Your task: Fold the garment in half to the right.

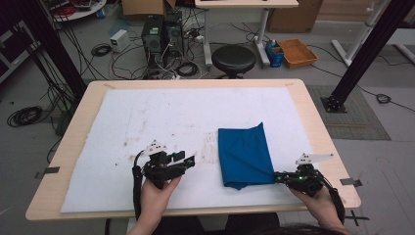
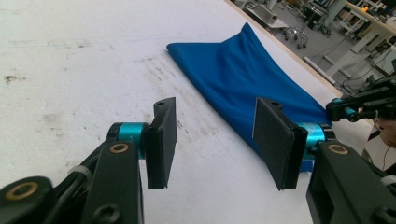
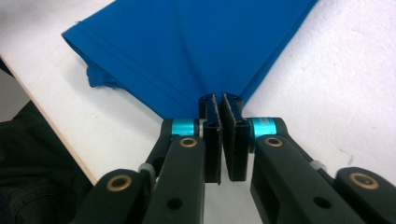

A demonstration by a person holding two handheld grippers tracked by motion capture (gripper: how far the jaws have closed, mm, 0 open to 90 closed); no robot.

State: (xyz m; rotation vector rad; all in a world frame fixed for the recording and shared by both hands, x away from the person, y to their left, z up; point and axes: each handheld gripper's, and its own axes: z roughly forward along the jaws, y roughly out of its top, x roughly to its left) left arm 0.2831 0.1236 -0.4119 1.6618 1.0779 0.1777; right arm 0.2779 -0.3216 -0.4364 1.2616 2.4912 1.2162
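A folded blue cloth [image 1: 243, 152] lies on the white mat, right of centre and near the front edge. My right gripper [image 1: 277, 176] is at the cloth's near right corner. In the right gripper view the cloth [image 3: 187, 42] tapers into the jaws of my right gripper [image 3: 219, 100], which is shut on that corner. My left gripper [image 1: 189, 161] hovers left of the cloth, pointing toward it, apart from it. In the left gripper view my left gripper [image 2: 215, 140] stands open and holds nothing, with the cloth [image 2: 243, 79] ahead and the right gripper [image 2: 355, 111] at the far right.
A stained white mat [image 1: 147, 122] covers most of the wooden table [image 1: 313, 112]. The table's front edge [image 3: 51, 126] runs close beside the right gripper. A black stool [image 1: 233, 58] stands beyond the far edge, among cables and boxes on the floor.
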